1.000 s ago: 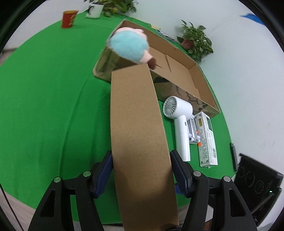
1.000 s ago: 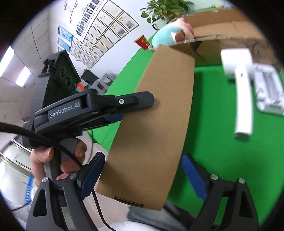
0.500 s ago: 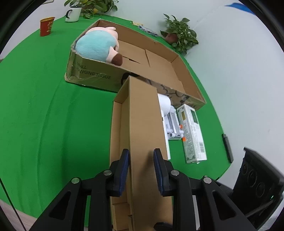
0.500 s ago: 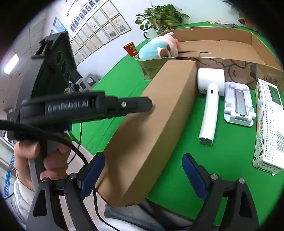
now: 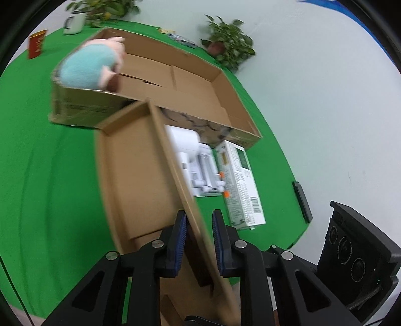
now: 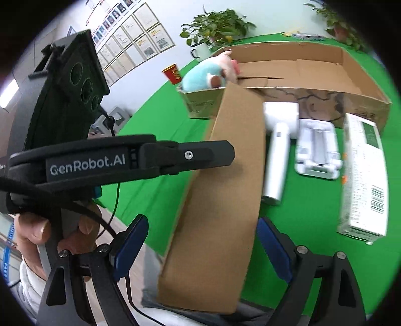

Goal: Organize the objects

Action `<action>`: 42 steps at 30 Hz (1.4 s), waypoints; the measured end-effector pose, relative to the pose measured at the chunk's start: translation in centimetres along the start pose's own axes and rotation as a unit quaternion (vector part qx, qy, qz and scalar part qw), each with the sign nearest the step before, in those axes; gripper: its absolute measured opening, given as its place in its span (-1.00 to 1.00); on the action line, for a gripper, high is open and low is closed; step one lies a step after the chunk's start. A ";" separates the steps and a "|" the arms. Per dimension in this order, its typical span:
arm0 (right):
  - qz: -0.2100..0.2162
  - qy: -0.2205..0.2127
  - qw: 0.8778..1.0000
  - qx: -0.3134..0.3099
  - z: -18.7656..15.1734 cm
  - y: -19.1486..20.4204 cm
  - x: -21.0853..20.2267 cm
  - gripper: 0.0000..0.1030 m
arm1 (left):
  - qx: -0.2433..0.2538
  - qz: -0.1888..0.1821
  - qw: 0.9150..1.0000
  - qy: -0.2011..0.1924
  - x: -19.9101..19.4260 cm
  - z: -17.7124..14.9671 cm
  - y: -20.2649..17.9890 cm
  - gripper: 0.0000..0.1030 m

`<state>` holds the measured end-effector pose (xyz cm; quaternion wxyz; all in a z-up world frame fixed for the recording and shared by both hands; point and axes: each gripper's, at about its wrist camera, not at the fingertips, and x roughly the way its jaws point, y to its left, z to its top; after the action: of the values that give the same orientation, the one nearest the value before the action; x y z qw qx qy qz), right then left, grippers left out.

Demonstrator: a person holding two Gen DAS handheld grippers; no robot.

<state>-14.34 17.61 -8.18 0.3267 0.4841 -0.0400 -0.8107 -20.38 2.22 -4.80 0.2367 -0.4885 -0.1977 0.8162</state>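
My left gripper (image 5: 198,240) is shut on the side wall of a long narrow cardboard box (image 5: 140,175), open side up and tilted over the green table. The same box (image 6: 225,175) fills the middle of the right wrist view, with my right gripper (image 6: 200,248) open around its near end, pads apart from it. A large open cardboard box (image 5: 190,82) lies beyond, holding a blue and pink plush toy (image 5: 90,65). A white hair dryer (image 6: 278,140), a white stand (image 6: 317,153) and a white carton (image 6: 363,175) lie in front of it.
A red cup (image 5: 36,46), a white mug (image 5: 74,22) and potted plants (image 5: 229,50) stand at the table's far edge. A black remote (image 5: 302,200) lies near the right edge. The left hand and its gripper body (image 6: 87,160) crowd the right view's left.
The long box has rolled from its flat face up to its open side up. My left gripper closed on its wall and now tilts it. The right gripper stayed open.
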 end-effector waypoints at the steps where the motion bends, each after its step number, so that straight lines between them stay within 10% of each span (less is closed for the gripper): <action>1: -0.009 -0.003 1.000 0.001 -0.2 -0.3 -0.2 0.73 | 0.006 0.000 1.000 0.003 0.5 0.1 -0.4 -0.66; 5: -0.023 -0.005 1.000 0.014 -0.5 -1.8 0.1 0.69 | 0.007 0.013 1.000 0.003 0.9 0.3 -0.8 -0.65; 9: -0.038 0.004 0.999 0.033 -0.9 -3.0 1.2 -0.03 | 0.005 0.043 0.999 -0.028 -1.3 -0.1 0.2 -0.50; 20: 0.046 0.049 0.995 0.072 -1.2 -1.1 5.2 0.11 | -0.036 0.141 0.988 -0.048 -6.5 -3.4 6.4 -0.38; 27: -0.041 -0.009 0.999 -0.005 -0.6 0.2 3.3 0.36 | -0.025 0.132 0.991 -0.026 -5.7 -5.3 6.7 -0.06; 32: -0.067 0.000 0.997 -0.030 -0.5 0.5 3.9 -0.53 | -0.039 0.123 0.992 -0.017 -4.3 -6.0 6.6 -0.07; 38: -0.031 0.033 0.999 -0.010 -1.9 2.1 4.3 -0.44 | -0.066 0.119 0.990 -0.023 -5.5 -6.8 8.3 -0.10; 42: -0.043 0.025 0.999 -0.016 -1.1 2.1 4.8 -0.44 | -0.059 0.118 0.991 -0.004 -4.7 -6.7 8.5 -0.47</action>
<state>-13.95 13.52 -11.63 0.2999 0.5002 0.0021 -0.8123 -14.10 -6.71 -9.20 0.1083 -0.5181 -0.1874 0.8275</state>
